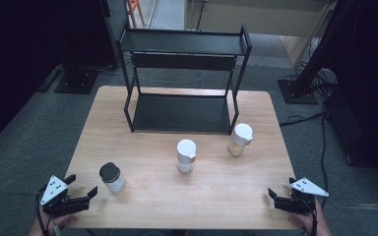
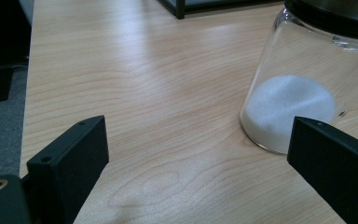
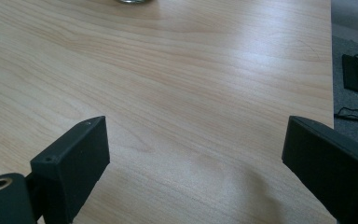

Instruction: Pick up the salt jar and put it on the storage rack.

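Three small glass jars stand on the wooden table (image 1: pixel 142 191). A black-lidded jar (image 1: pixel 112 177) with white powder sits front left; in the left gripper view this black-lidded jar (image 2: pixel 303 88) stands just beyond the right jaw. A white-capped jar (image 1: pixel 186 155) is in the middle, and another white-capped jar (image 1: pixel 239 139) with tan contents stands to its right. My left gripper (image 1: pixel 81 186) is open at the front left corner, a short way from the black-lidded jar. At the front right corner my right gripper (image 1: pixel 279 191) is open over bare wood (image 3: pixel 191 93).
A black two-tier metal rack (image 1: pixel 184 78) stands at the back of the table, both shelves bare. Grey carpet surrounds the table, with stand bases (image 1: pixel 76 81) and cables (image 1: pixel 325 128) on the floor at left and right.
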Motion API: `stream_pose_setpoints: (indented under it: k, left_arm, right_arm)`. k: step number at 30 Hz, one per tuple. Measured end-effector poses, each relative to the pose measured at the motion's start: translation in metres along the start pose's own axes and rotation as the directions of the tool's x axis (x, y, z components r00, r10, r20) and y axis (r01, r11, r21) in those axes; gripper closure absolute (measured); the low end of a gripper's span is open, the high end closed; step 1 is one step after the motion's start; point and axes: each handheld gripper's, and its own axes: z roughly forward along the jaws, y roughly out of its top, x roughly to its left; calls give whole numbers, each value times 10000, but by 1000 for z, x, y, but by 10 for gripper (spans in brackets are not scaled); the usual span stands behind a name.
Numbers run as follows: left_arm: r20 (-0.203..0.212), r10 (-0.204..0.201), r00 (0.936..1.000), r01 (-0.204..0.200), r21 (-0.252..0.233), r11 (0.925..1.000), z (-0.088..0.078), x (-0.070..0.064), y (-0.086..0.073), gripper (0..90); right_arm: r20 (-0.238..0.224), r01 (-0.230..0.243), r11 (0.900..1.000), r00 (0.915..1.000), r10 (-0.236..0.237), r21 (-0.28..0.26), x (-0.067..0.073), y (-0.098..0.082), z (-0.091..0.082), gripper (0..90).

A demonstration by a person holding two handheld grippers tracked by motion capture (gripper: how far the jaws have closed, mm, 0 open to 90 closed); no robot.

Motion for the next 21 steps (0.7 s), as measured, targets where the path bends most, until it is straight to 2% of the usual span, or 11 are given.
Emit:
stream_pose_setpoints:
  k: [10,21]
  left_arm:
    - [151,194,9997,-194,-6,9998,-4,-4,0,56]
    - [241,261,9994,-262,38,9996,-11,-18,9,57]
  right_arm:
    - [13,74,9999,10000,-74,136,1,1,1,71]
    - [56,90,9998,9999,-91,172,1,1,1,70]
